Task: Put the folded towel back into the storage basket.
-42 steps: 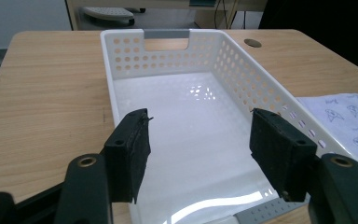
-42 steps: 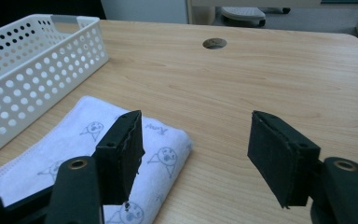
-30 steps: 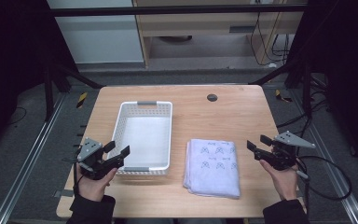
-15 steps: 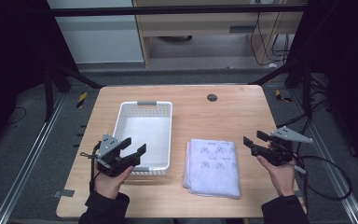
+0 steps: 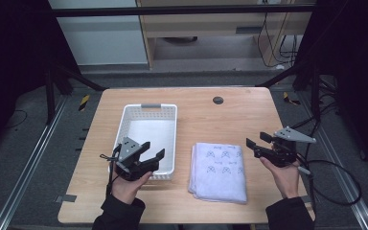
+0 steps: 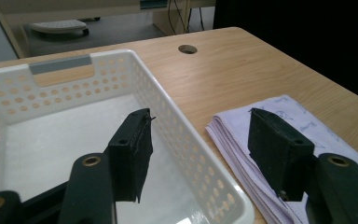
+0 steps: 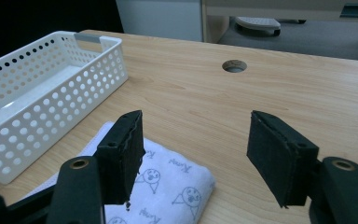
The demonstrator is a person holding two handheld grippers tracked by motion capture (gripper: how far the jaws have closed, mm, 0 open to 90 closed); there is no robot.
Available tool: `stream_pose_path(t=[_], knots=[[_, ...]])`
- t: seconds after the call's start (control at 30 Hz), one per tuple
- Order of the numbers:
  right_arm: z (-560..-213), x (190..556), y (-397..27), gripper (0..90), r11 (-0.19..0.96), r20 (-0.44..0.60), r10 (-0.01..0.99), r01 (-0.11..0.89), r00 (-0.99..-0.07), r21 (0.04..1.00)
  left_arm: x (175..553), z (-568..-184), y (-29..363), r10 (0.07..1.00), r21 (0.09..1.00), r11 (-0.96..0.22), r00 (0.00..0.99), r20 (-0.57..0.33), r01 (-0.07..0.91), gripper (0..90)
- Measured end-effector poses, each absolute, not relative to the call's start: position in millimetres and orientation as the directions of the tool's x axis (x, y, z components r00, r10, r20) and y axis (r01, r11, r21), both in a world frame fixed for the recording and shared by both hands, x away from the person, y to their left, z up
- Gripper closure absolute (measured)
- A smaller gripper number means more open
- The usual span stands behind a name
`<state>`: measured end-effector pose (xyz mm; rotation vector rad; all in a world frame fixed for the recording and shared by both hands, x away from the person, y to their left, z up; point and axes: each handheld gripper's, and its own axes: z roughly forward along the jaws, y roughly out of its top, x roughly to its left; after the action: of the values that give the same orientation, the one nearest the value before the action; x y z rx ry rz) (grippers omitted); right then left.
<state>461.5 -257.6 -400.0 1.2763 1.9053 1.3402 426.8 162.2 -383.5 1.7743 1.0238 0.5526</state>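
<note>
Towel (image 5: pixel 219 170), folded, lies flat on the worktop (image 5: pixel 211 115) just right of the white basket (image 5: pixel 148 139), near the front edge. Left gripper (image 5: pixel 149 154) hangs over the basket's front right corner, fingers (image 6: pixel 131 151) spread with nothing between them; they have just been closing a little. In the left gripper view 1 finger sits over the basket floor, the other over the towel's edge. Right gripper (image 5: pixel 258 140) hovers just right of the towel, fingers (image 7: pixel 121 156) spread, holding nothing, apart from the cloth.
</note>
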Motion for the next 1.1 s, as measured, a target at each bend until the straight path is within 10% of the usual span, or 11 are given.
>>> stream_pose_path(t=[1.1], knots=[[-414,469,-251,30.7,0.109,0.117,0.882,0.440,-0.456,0.891,421,-412,94,0.771,0.863,-0.275,0.634,-0.067,0.425,42.5]])
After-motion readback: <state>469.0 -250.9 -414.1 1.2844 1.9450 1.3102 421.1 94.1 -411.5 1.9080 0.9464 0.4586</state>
